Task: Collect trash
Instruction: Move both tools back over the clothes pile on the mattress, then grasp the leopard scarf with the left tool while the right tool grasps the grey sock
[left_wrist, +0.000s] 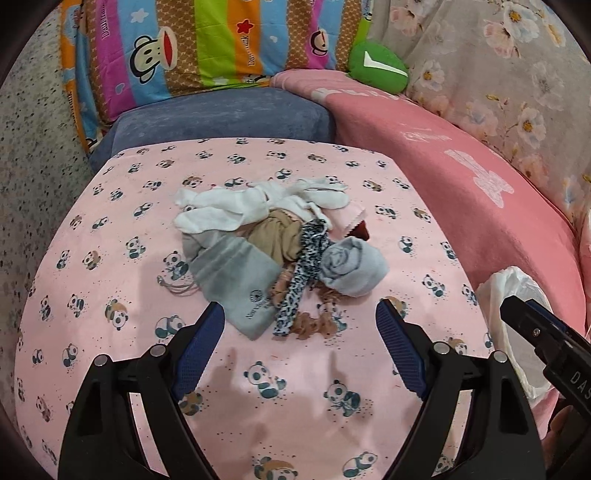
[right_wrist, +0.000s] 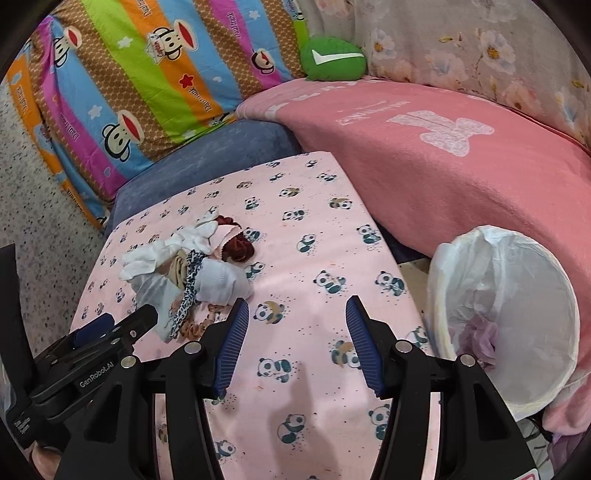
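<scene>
Both grippers hang spread and empty over the panda-print cloth (left_wrist: 110, 229) — the left gripper (left_wrist: 300, 314) just short of the heap of socks and fabric scraps (left_wrist: 273, 243), the right gripper (right_wrist: 297, 310) beside it, jaws narrower. The white-lined bin (right_wrist: 506, 306) sits right of the right gripper.

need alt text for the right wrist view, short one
Open right tongs hover empty over a pink panda-print cloth. A pile of small fabric scraps lies to their left, with the left tongs beside it. A white-lined bin at right holds something purple.
</scene>
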